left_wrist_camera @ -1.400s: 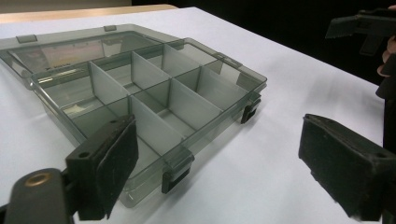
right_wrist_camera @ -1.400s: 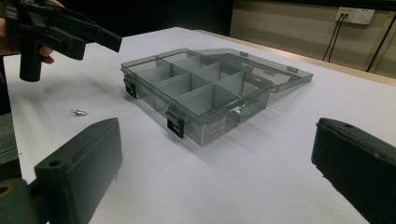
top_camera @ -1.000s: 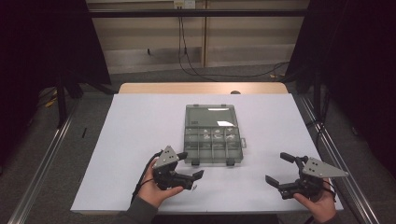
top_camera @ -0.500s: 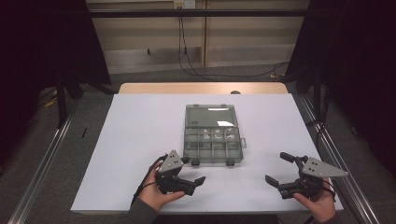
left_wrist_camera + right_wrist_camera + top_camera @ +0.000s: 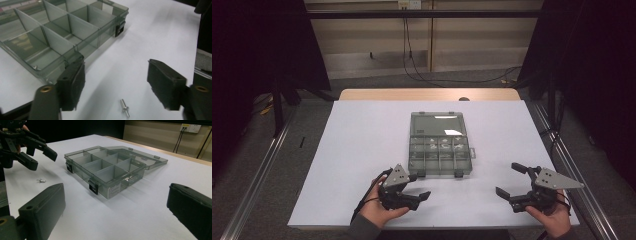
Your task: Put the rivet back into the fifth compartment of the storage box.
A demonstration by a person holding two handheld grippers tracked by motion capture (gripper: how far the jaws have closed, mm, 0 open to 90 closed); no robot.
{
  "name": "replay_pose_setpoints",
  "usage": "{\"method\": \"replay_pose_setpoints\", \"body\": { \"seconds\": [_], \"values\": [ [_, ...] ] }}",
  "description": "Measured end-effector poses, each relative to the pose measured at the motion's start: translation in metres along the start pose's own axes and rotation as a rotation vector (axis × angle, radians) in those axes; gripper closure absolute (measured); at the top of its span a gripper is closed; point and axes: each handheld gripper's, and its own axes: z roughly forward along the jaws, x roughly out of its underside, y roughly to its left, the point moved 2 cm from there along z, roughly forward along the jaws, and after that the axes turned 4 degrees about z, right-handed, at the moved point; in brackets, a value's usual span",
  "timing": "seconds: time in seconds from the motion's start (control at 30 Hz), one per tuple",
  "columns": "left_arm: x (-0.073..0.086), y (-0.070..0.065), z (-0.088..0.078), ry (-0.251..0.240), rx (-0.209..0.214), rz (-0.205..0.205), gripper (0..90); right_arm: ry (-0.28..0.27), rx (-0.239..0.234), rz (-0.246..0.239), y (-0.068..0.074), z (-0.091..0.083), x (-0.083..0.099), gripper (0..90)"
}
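Left claw (image 5: 115, 85), jaws just narrowed, lower over small metal pin (image 5: 124, 107) beside organizer box (image 5: 62, 37).

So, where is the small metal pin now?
In the left gripper view, the pin lies on the white table, between the open left claw's jaws and just in front of the open box.

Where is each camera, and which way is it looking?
High view: above the near table edge, looking forward and down; both hands, left claw and right claw show.
Left gripper view: on the left claw, facing the small screw and compartment box.
Right gripper view: on the right claw, facing the box.
Both gripper views share screw and box.
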Motion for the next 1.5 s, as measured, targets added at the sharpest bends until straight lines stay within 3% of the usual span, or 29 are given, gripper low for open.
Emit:
{"method": "replay_pose_setpoints", "body": {
  "seconds": [0.23, 0.3, 0.43, 0.53, 0.87, 1.07, 1.2, 1.5],
  "values": [
    [0.005, -0.004, -0.002, 0.063, 0.001, 0.001, 43.8, -0.006, -0.004, -0.004, 0.0, 0.004, -0.002, 1.3],
    [0.006, -0.005, -0.001, 0.058, 0.004, 0.003, 49.4, -0.004, -0.004, -0.004, 0.0, 0.005, -0.002, 1.3],
    [0.011, -0.006, -0.002, 0.106, 0.028, 0.005, 58.8, -0.008, -0.001, -0.005, -0.001, 0.006, -0.003, 1.3],
    [0.012, -0.008, 0.0, 0.114, 0.04, 0.004, 63.5, -0.006, -0.008, -0.005, -0.001, 0.007, -0.003, 1.3],
    [0.016, -0.009, 0.004, 0.175, 0.039, 0.024, 73.0, -0.011, -0.001, -0.006, 0.0, 0.008, -0.003, 1.3],
    [0.017, -0.009, 0.007, 0.186, 0.038, 0.022, 76.9, -0.008, -0.003, -0.008, 0.0, 0.008, -0.003, 1.3],
    [0.017, -0.007, 0.008, 0.176, 0.026, -0.012, 82.5, -0.007, -0.003, -0.008, 0.0, 0.007, -0.003, 1.3],
    [0.016, -0.008, 0.008, 0.195, 0.02, -0.005, 83.0, -0.002, -0.008, -0.004, 0.0, 0.007, -0.003, 1.3]
  ]
}}
